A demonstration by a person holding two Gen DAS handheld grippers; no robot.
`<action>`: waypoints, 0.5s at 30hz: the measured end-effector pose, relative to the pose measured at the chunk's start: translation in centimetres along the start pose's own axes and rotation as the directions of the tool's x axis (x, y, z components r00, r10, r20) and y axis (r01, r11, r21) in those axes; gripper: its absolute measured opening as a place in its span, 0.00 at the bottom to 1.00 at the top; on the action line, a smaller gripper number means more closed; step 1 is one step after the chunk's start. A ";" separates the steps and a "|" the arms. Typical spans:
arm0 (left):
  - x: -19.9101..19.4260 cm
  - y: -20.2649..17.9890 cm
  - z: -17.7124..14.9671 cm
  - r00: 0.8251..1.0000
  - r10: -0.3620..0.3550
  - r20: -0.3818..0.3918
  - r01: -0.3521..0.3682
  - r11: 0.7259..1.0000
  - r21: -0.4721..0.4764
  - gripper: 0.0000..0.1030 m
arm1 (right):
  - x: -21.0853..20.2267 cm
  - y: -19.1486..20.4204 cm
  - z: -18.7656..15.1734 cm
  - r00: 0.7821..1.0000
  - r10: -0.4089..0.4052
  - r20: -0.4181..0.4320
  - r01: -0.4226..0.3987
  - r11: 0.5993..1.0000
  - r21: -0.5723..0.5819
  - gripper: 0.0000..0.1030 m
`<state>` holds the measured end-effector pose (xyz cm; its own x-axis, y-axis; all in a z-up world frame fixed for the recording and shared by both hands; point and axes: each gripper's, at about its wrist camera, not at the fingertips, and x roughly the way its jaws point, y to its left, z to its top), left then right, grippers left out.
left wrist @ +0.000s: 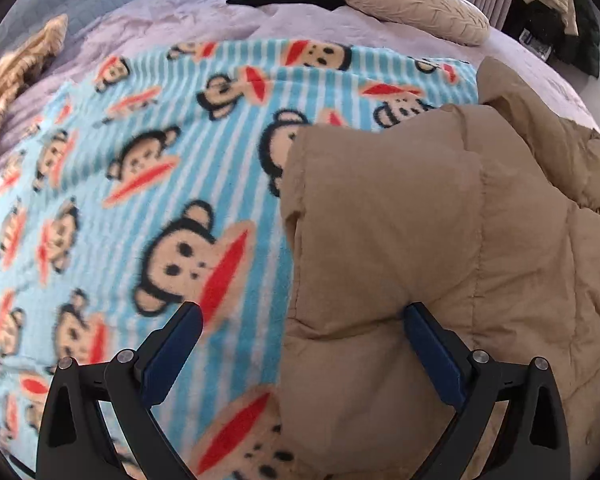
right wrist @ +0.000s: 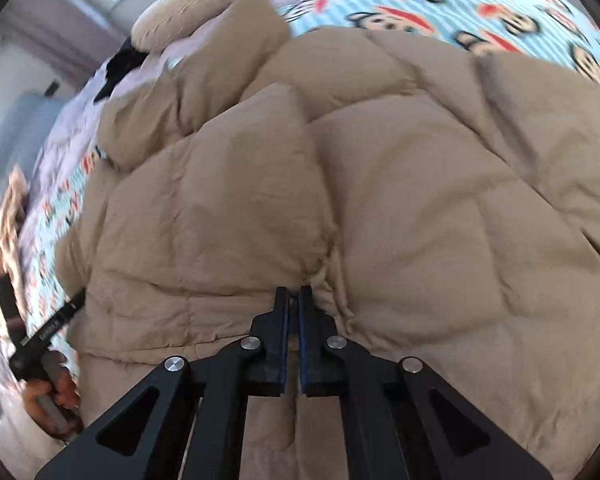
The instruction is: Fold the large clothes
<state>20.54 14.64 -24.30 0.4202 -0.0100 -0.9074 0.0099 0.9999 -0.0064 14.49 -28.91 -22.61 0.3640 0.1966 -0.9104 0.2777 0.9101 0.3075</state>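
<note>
Jacket: tan puffer jacket point(right wrist: 380, 208) lay on the monkey-print blanket point(left wrist: 140, 184) covering the bed.
Left tongs point(left wrist: 302, 340): spread wide, straddling the jacket's edge.
Right tongs point(right wrist: 294, 304): clenched on a jacket fold.

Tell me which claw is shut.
The right claw: its fingers are pinched together on a fold of the tan jacket. The left claw gapes wide, one finger over the blanket, one on the jacket.

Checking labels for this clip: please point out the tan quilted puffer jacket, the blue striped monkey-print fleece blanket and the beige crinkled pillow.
Tan quilted puffer jacket point(right wrist: 400, 208), right wrist view: a middle quilted panel.
Blue striped monkey-print fleece blanket point(left wrist: 140, 184), left wrist view: bare middle.
Beige crinkled pillow point(left wrist: 412, 4), left wrist view: top face.
</note>
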 end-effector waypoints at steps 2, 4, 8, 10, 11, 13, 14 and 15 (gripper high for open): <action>-2.0 -0.4 0.0 1.000 0.004 0.029 -0.005 1.000 0.027 0.98 | -1.1 -0.8 -0.2 1.000 -0.030 0.001 0.030 1.000 -0.006 0.05; -4.2 -1.2 -0.3 0.998 -0.021 0.061 0.019 0.999 0.047 0.98 | -2.4 -1.8 -0.8 1.000 -0.030 0.005 0.030 1.000 0.002 0.09; -8.0 -4.5 -1.2 0.994 -0.053 0.100 0.042 0.992 0.115 0.98 | -5.5 -4.4 -2.7 0.999 0.044 0.011 -0.045 0.994 0.104 0.27; -9.0 -6.3 -1.7 0.993 -0.079 0.092 0.067 0.990 0.127 0.98 | -6.5 -5.4 -3.6 0.998 0.060 0.020 -0.062 0.988 0.138 0.43; -9.6 -7.4 -1.9 0.991 -0.102 0.085 0.091 0.988 0.128 0.98 | -7.1 -5.9 -4.2 0.998 0.064 0.020 -0.066 0.986 0.152 0.44; -10.6 -9.6 -2.6 0.985 -0.154 0.081 0.142 0.981 0.131 0.98 | -7.8 -6.9 -5.2 0.998 0.070 0.013 -0.071 0.983 0.172 0.45; -11.1 -10.9 -2.9 0.981 -0.174 0.087 0.161 0.977 0.140 0.99 | -8.2 -7.3 -5.7 0.997 0.073 0.008 -0.074 0.980 0.183 0.47; -11.7 -12.3 -3.2 0.977 -0.189 0.096 0.173 0.973 0.154 0.99 | -8.6 -8.1 -6.1 0.997 0.080 0.005 -0.080 0.976 0.200 0.52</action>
<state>12.58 2.44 -14.93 0.4957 -0.1997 -0.8452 0.2224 0.9699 -0.0987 3.66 -35.73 -19.01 0.3897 0.2670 -0.8814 0.4203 0.8000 0.4282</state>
